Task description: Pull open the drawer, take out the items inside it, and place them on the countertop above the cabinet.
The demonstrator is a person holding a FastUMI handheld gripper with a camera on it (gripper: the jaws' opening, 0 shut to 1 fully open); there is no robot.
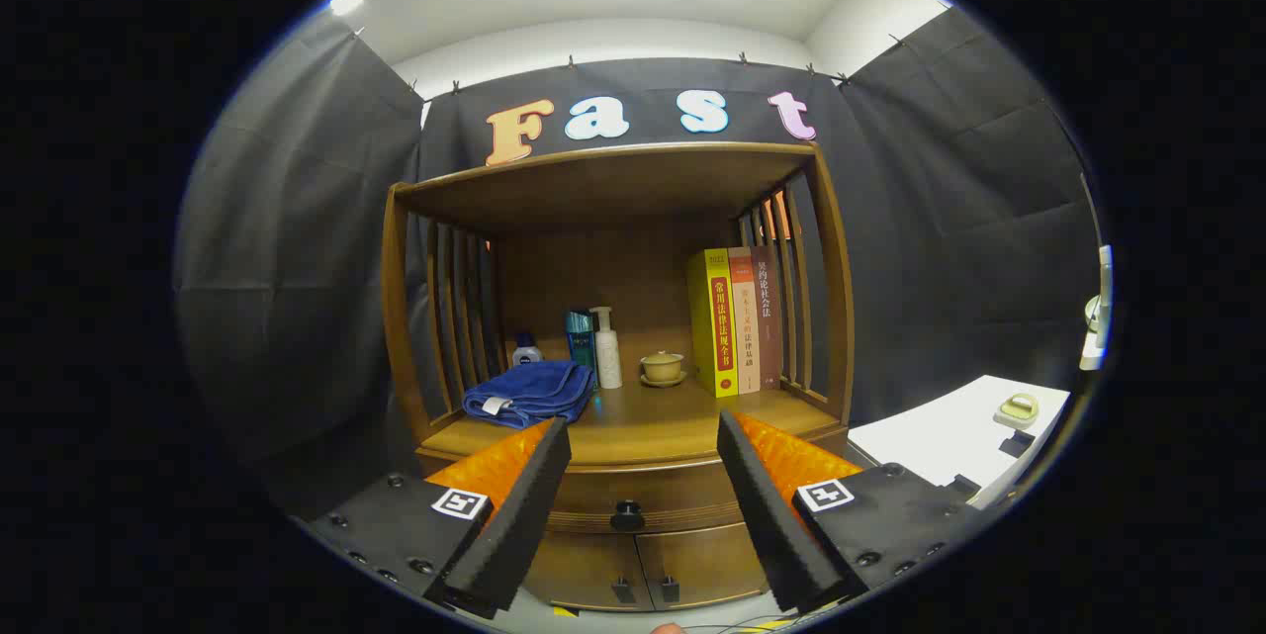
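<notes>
Drawer apparently closed, beyond spread claw.

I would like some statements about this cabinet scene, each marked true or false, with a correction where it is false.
1. The drawer is closed. True.
2. The tool is shut on the drawer knob. False: its fingers stand open and apart from the knob, which shows between them, further ahead.
3. A folded blue towel lies on the countertop. True.
4. The books lie flat in a pile. False: they stand upright at the countertop's right side.
5. A small lidded cup sits between the white pump bottle and the books. True.
</notes>
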